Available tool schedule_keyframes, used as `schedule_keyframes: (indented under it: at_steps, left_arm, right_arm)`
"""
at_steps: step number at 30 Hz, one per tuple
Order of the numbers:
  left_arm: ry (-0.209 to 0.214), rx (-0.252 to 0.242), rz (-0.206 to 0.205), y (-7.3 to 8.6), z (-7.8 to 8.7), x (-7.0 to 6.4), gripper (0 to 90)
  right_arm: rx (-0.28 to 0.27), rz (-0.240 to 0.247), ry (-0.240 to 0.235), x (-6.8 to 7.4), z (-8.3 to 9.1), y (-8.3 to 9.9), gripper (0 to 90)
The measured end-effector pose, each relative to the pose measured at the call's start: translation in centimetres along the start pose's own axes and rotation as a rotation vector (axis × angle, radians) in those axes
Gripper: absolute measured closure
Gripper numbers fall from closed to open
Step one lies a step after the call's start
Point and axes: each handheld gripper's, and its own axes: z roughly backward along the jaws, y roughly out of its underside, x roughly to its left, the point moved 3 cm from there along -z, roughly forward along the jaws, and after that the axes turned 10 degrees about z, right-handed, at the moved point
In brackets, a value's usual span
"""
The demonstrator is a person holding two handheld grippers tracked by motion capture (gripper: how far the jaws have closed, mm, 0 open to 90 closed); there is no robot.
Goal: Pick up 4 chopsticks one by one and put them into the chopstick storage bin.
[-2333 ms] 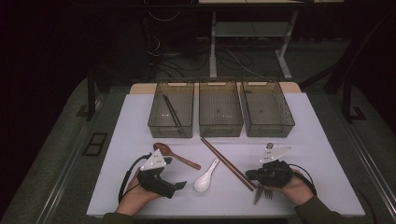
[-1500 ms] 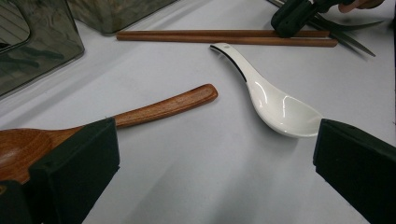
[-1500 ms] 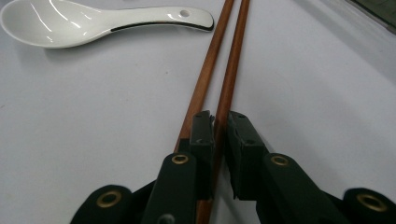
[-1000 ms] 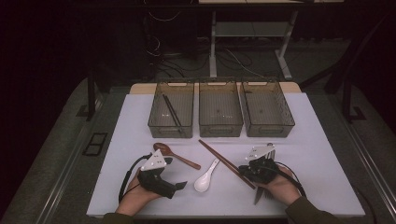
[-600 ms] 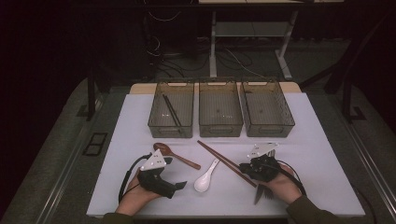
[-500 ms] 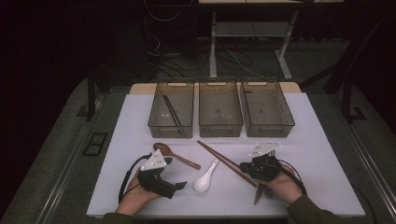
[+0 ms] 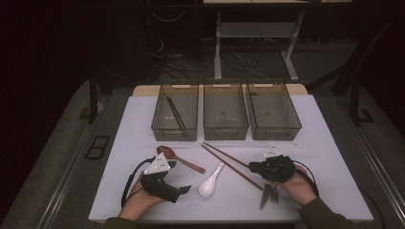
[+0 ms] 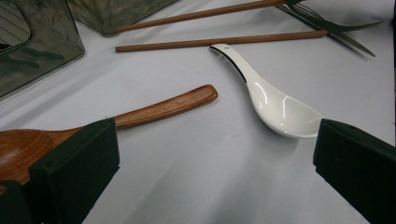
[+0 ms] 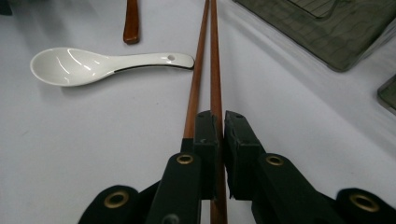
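Note:
Two brown chopsticks (image 7: 229, 162) lie slanted on the white table (image 7: 143, 143). My right gripper (image 7: 254, 167) sits at their near end. In the right gripper view it (image 9: 220, 116) is shut on the right chopstick (image 9: 214, 56), while the other chopstick (image 9: 198, 60) runs beside its left jaw. My left gripper (image 7: 184, 190) rests open at the front left. Its jaws (image 8: 215, 140) stand wide apart, one over the bowl of a wooden spoon (image 8: 159, 108), the other near a white ceramic spoon (image 8: 275, 102).
Three clear bins stand in a row at the back: the left bin (image 7: 162, 126) holds dark chopsticks (image 7: 175, 113), beside it are the middle bin (image 7: 226, 129) and right bin (image 7: 274, 130). A fork and knife (image 7: 269, 193) lie by the right hand.
My right gripper has moved forward and left from the fork and knife to the chopsticks' near end and shut there; the chopsticks shifted slightly. The left gripper has not moved.

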Motion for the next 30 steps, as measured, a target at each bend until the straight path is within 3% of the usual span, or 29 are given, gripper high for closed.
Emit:
schedule_keyframes:
  at_steps: [12,30]
  left_arm:
    - [0.004,-0.001,0.000,0.0,0.0,0.0,0.0]
    - [0.014,-0.003,0.018,0.0,-0.2,-0.1,0.0]
  right_arm:
    - [-0.056,-0.024,-0.019,-0.6,1.1,-0.5,83.6]
    - [-0.120,-0.014,-0.012,-1.5,1.8,-3.2,83.6]
